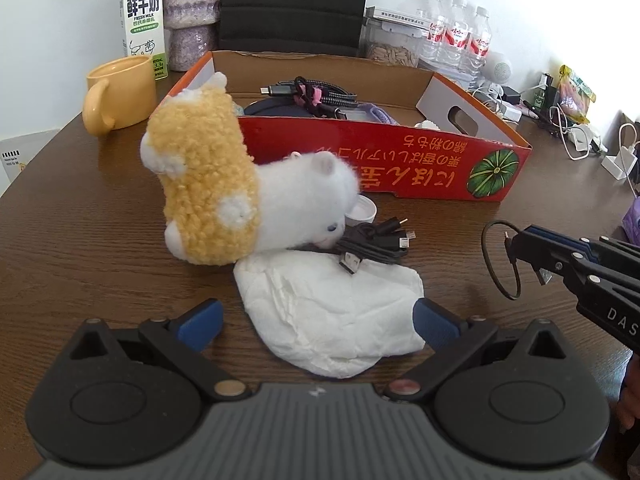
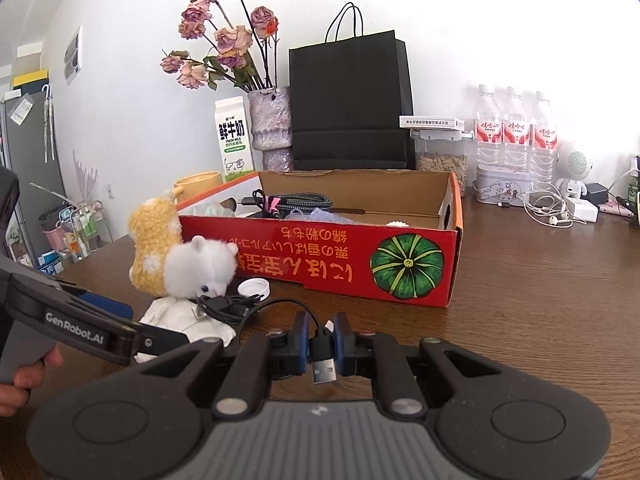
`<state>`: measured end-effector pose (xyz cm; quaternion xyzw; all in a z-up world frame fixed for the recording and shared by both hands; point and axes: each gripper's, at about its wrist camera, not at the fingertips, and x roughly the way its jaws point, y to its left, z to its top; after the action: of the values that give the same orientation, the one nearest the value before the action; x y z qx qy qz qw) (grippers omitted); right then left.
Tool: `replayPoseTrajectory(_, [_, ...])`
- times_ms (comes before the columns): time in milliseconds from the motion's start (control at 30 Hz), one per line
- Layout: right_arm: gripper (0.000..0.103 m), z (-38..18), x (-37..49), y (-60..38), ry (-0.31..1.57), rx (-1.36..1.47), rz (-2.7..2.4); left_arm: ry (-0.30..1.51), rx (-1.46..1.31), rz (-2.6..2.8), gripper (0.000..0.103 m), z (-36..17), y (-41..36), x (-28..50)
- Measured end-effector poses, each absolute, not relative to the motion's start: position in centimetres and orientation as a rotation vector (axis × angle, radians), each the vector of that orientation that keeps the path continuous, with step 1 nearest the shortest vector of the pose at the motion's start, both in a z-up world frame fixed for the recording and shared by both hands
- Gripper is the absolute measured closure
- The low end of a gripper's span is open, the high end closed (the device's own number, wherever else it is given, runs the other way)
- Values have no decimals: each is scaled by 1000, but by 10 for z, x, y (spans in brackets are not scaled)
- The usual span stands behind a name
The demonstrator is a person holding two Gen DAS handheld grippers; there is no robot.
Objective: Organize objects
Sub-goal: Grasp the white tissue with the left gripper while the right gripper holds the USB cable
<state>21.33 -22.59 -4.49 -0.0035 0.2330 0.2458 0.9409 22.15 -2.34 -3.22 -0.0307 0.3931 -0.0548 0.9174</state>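
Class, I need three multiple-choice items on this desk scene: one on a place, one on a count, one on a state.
1. Where does the white bottle cap lie?
A. on the table by the red box
B. inside the box
C. on the mug

2. How many water bottles stand at the wall?
A. two
B. three
C. five

3. The right claw is
A. wide open
B. shut on the tissue
C. shut on a USB cable

Key: 1 A, the cap sits before the box wall; 2 B, three labelled bottles; 3 C, the plug is pinched between the pads.
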Motion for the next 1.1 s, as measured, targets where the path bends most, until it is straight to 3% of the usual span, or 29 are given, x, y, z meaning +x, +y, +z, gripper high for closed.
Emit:
replayPoseTrajectory(633, [91,-45,213,-228,476,9,507,703,29,-71,1,-48,-46,214])
replayPoseTrajectory(867, [91,-46,213,-227,480,11,501,686,30,-86,9,-48,-47,205])
replayPoseTrajectory(1100, [91,-46,212,-227,475,9,494,668,30,-115,32,-44,-47,193])
